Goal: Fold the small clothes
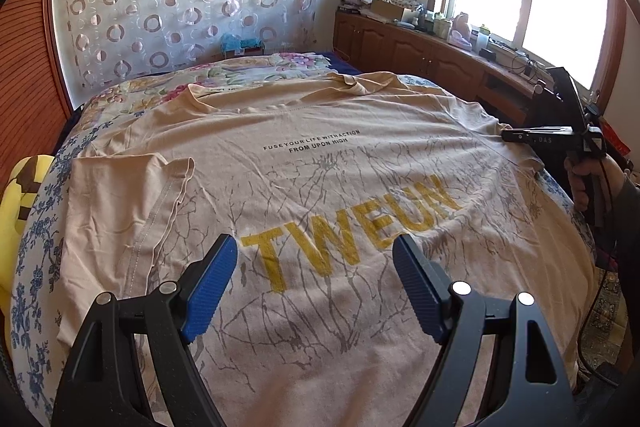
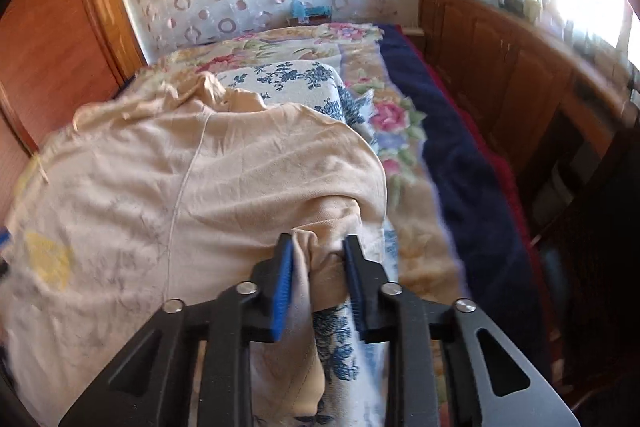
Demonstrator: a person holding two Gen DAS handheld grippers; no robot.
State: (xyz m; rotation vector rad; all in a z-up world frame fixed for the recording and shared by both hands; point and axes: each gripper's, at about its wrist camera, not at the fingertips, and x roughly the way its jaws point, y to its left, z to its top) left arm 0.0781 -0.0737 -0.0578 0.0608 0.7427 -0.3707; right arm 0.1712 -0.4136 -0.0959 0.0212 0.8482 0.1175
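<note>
A beige T-shirt (image 1: pixel 320 163) with yellow "TWEUN" lettering lies spread face up on the bed. Its left sleeve (image 1: pixel 132 195) is folded in over the body. My left gripper (image 1: pixel 316 259) hovers over the shirt's lower half, open, with nothing between its blue pads. In the right wrist view my right gripper (image 2: pixel 318 247) is shut on a bunched fold of the T-shirt (image 2: pixel 240 179) at its right sleeve edge. From the left wrist view the right gripper (image 1: pixel 506 135) reaches in at the shirt's right edge, held by a hand (image 1: pixel 580 183).
A blue floral sheet (image 1: pixel 36 267) and a flowered blanket (image 2: pixel 400 131) cover the bed. A yellow plush (image 1: pixel 24 187) lies at the left edge. A cluttered wooden cabinet (image 1: pixel 420 55) runs under the window on the right. A wooden wardrobe (image 1: pixel 28 75) stands at the left.
</note>
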